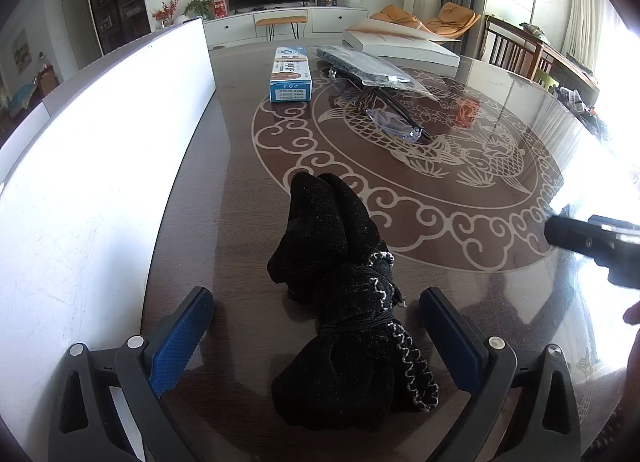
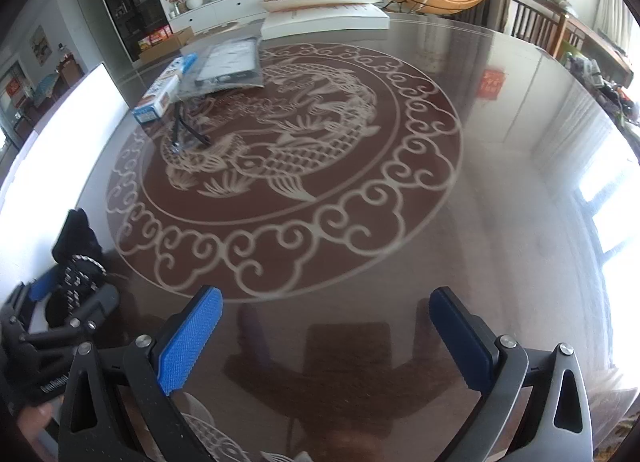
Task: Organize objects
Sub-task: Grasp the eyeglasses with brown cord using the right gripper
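A black sock bundle with white stitching [image 1: 344, 294] lies on the dark round table [image 1: 500, 302], between the open fingers of my left gripper [image 1: 316, 338], which does not touch it. The bundle also shows at the left edge of the right wrist view [image 2: 76, 246], inside the left gripper [image 2: 68, 294]. My right gripper [image 2: 332, 342] is open and empty over bare table; part of it shows at the right of the left wrist view [image 1: 592, 242]. Farther off lie glasses [image 1: 396, 118], a blue-and-white box [image 1: 291, 74] and a plastic-bagged dark item [image 1: 360, 64].
A white panel or box wall [image 1: 100, 166] runs along the left side of the table. A large white flat box [image 1: 400, 44] lies at the far edge. Wooden chairs [image 1: 516, 48] stand at the far right. The tabletop is glossy with a fish pattern [image 2: 280, 150].
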`<state>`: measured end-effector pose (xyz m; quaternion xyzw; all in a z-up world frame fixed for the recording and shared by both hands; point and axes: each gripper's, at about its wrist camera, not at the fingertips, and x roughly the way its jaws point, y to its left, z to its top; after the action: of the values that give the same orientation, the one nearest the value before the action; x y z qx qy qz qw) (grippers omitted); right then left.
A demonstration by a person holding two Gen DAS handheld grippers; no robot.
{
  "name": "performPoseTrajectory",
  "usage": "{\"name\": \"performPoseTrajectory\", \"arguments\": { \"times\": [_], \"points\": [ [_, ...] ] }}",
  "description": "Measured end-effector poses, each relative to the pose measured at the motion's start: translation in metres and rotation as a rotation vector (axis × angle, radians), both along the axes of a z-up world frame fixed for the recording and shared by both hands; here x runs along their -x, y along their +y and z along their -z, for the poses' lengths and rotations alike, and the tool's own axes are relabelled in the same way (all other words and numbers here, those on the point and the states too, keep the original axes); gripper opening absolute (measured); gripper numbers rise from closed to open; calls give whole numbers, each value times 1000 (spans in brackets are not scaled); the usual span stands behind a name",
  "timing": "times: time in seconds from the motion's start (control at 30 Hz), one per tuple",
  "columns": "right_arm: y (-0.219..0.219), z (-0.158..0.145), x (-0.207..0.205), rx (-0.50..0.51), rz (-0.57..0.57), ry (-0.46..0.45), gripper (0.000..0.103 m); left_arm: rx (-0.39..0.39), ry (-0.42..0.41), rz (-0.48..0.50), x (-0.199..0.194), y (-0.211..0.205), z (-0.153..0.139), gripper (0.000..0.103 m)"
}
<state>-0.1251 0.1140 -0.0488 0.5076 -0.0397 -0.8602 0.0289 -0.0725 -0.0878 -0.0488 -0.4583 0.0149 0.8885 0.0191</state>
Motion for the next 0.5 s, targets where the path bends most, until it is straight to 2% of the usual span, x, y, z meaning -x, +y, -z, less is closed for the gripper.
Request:
{"name": "performPoseTrajectory", "arguments": {
  "times": [0.1, 0.17, 0.2, 0.27, 0.37, 0.4, 0.43, 0.5],
  "points": [
    [-36, -23, 34, 16, -108, 37, 103, 0, 0, 0, 0, 0, 0, 103],
    [-63, -28, 63, 13, -160, 34, 102, 0, 0, 0, 0, 0, 0, 103],
    [-78, -26, 76, -5, -179, 33, 97, 0, 0, 0, 0, 0, 0, 103],
    [-103, -19, 100, -41, -211, 20, 86, 0, 0, 0, 0, 0, 0, 103],
    [-121, 0, 127, -57, -224, -35, 63, 0, 0, 0, 0, 0, 0, 103],
    [-122, 6, 132, -58, -223, -49, 48, 0, 1, 0, 0, 0, 0, 103],
    [-124, 5, 133, -85, -224, -21, 37, 0, 0, 0, 1, 0, 0, 103],
    [-122, 5, 131, -67, -244, -20, 31, 0, 0, 0, 1, 0, 0, 103]
  ]
}}
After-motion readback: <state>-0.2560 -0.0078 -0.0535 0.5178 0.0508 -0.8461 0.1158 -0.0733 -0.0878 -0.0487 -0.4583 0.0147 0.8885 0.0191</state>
